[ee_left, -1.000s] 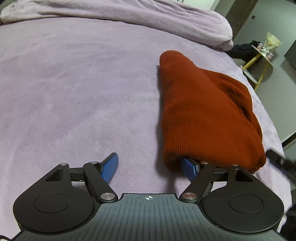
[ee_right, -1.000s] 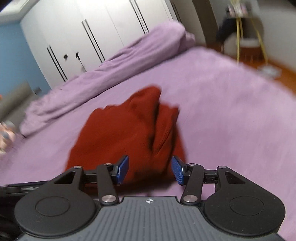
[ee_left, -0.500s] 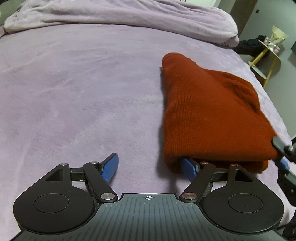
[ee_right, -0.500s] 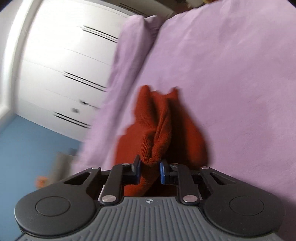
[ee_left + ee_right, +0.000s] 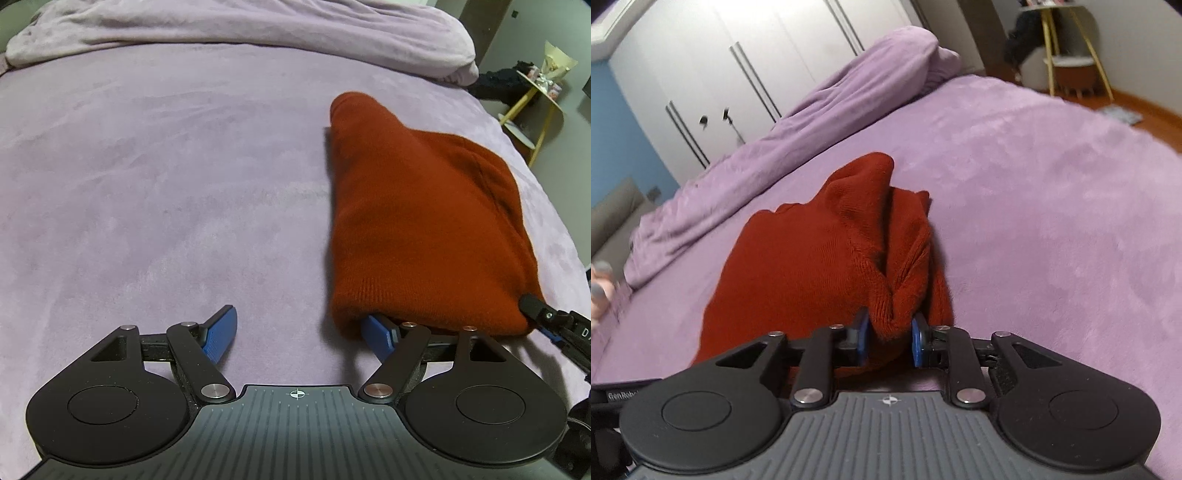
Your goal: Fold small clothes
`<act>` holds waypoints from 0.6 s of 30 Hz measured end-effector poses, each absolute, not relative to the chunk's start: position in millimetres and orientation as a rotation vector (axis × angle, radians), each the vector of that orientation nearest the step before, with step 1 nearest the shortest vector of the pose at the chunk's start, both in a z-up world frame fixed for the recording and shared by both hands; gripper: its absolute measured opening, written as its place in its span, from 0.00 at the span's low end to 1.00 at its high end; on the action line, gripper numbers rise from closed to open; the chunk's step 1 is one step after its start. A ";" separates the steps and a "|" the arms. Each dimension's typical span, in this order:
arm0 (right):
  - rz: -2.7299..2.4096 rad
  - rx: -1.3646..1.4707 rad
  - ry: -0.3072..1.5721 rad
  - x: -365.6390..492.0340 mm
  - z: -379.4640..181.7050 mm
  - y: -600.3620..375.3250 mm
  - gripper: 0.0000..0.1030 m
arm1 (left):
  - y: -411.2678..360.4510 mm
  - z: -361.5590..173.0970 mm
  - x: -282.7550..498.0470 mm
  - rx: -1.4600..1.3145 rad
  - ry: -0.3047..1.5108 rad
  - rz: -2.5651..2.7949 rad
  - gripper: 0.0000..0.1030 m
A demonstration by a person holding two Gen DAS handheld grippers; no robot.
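A rust-red knit garment (image 5: 417, 221) lies folded on the purple bed cover, right of centre in the left wrist view. My left gripper (image 5: 301, 328) is open and low on the bed; its right finger is tucked under the garment's near left corner, its left finger lies on bare cover. My right gripper (image 5: 889, 338) is shut on a bunched fold of the garment (image 5: 827, 258) at its near right corner. The right gripper's tip also shows in the left wrist view (image 5: 543, 317), at the garment's near right corner.
A rolled purple duvet (image 5: 236, 29) lies along the far side of the bed. A yellow-legged side table (image 5: 539, 96) stands off the bed at far right. White wardrobe doors (image 5: 746, 62) stand behind the bed. The bed cover (image 5: 147, 184) stretches left of the garment.
My right gripper closed from open onto the garment's near right corner and has swung about while holding it. My left gripper has stayed open in the same place.
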State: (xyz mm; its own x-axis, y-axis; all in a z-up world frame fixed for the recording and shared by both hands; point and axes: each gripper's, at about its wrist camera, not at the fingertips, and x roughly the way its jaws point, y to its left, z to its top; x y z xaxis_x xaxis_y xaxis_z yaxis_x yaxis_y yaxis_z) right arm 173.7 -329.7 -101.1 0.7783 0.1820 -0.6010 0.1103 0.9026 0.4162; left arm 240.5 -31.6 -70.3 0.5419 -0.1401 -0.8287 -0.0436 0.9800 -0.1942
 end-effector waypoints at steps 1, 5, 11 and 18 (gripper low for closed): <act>0.037 0.452 0.685 172.7 -99.1 -332.7 0.29 | -28.0 -71.2 241.0 -0.200 1.003 -0.057 0.78; -0.073 0.411 0.663 165.7 -83.4 -352.1 0.44 | -2.9 -69.6 235.2 -0.175 1.012 -0.017 0.75; 0.006 0.415 0.720 219.7 -57.6 -342.2 0.35 | 18.9 -39.7 254.2 -0.286 0.952 -0.014 0.75; -0.012 0.324 0.896 340.2 -52.2 -302.0 0.24 | -39.1 -13.2 335.0 -0.218 0.949 -0.099 0.77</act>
